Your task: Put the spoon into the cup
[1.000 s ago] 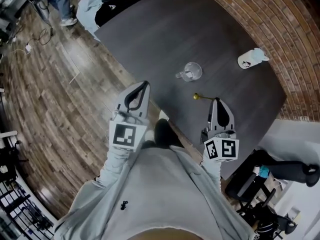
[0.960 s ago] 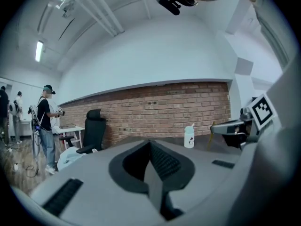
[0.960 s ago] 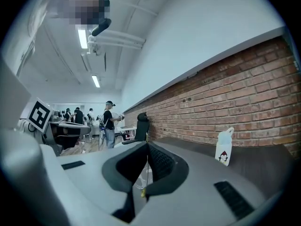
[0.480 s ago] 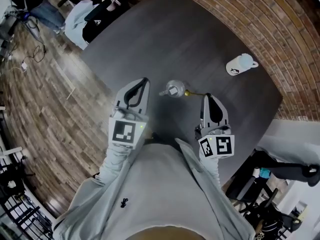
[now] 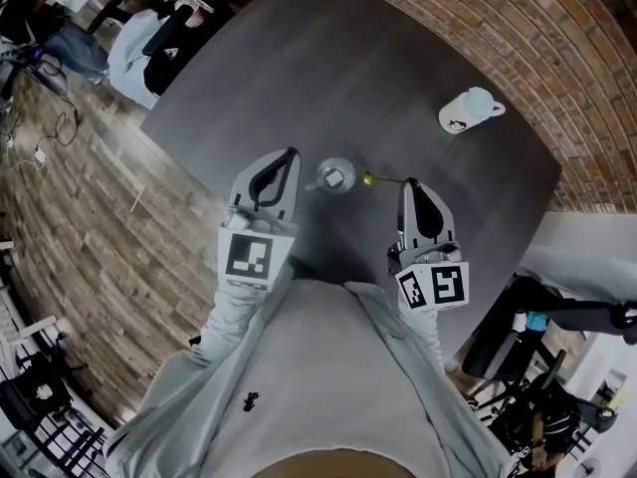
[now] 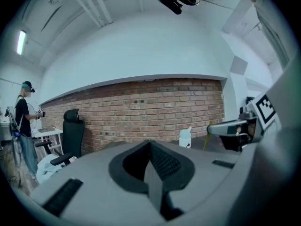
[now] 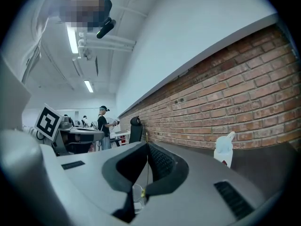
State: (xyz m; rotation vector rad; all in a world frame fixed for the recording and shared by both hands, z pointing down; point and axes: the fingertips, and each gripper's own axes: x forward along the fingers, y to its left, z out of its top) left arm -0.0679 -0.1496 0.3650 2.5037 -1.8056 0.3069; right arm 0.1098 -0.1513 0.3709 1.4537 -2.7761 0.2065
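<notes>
The right gripper, jaws clamped on the spoon, has carried it from well short of the cup to just beside its rim, while the empty left gripper, jaws together, flanks the other side, so seemingly only the drop-in remains.

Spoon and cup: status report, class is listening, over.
Right gripper shut on spoon. Left gripper shut, empty. Cup upright, spoon not yet in. Nothing between them.

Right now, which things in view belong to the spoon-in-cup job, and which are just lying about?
Job: spoon, clamped in the right hand-held gripper; cup.
Lying about: white bottle; clothes on a chair.
</notes>
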